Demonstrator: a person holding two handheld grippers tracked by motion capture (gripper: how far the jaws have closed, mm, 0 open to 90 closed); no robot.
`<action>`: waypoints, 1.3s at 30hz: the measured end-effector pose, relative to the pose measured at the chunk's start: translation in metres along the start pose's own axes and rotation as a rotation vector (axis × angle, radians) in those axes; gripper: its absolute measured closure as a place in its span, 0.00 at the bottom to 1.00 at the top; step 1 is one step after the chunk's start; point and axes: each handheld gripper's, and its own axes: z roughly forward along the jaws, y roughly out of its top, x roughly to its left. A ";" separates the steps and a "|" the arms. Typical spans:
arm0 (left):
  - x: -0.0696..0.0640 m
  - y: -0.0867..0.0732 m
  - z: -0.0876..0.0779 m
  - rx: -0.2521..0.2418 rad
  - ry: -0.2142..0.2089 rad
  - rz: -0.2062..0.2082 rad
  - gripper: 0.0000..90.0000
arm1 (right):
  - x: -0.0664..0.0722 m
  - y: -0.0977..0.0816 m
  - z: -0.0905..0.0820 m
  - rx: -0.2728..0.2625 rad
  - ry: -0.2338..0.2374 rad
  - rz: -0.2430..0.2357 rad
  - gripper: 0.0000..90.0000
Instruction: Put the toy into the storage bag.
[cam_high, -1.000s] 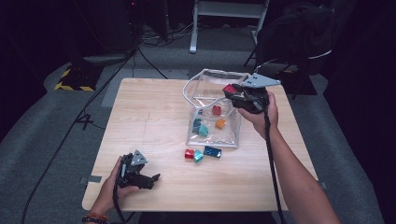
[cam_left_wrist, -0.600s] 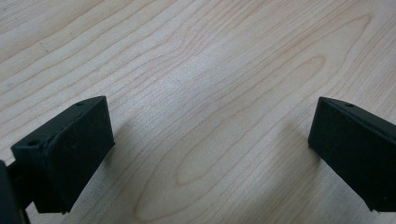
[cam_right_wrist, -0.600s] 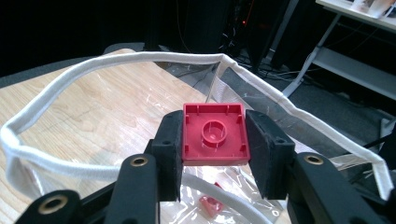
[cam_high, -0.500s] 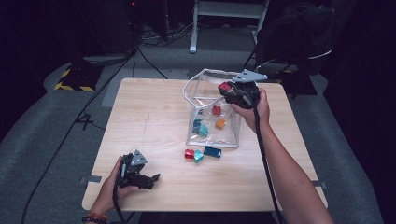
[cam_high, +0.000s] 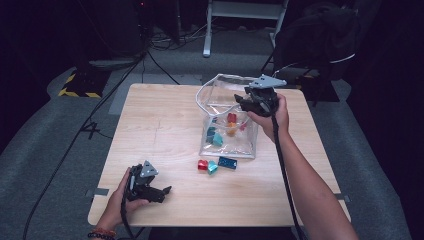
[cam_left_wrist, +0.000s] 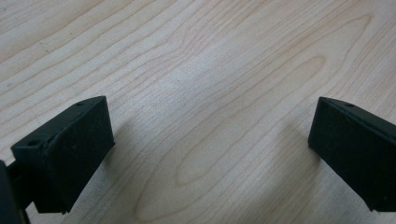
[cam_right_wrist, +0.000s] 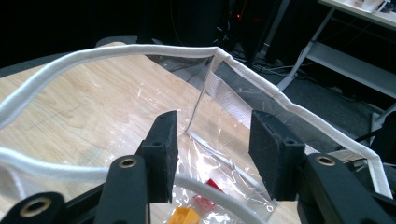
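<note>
The desk (cam_high: 165, 125) is a square of pale wood with long wavy grain, bare over its left half. Toward its far right corner stands a clear plastic bag (cam_high: 227, 142), soft and creased, glossy where light catches it, its open mouth edged with a white fabric band that loops round in a rough oval. The right gripper (cam_right_wrist: 212, 156) hangs just above that mouth, over the bag's right rim – its blocky black jaws have just been opening and now stand partly spread with nothing between them, the white band passing under them. Inside the bag lie small hard blocks (cam_high: 225, 131) – red, orange, teal. Three more blocks (cam_high: 216, 164), red, teal and blue, sit on the wood just before the bag. Near the front left corner the left gripper (cam_left_wrist: 210, 149) rests low on the desk, jaws spread wide, empty.
</note>
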 end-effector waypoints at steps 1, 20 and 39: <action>0.000 0.000 0.000 0.000 -0.001 0.000 0.00 | 0.000 -0.001 -0.003 -0.008 0.004 -0.003 0.59; 0.000 0.000 0.000 0.000 -0.001 -0.003 0.00 | 0.015 -0.035 -0.069 -0.065 0.095 -0.045 0.56; 0.000 0.000 0.000 0.000 0.000 -0.003 0.00 | 0.057 -0.112 -0.071 0.027 0.221 -0.146 0.55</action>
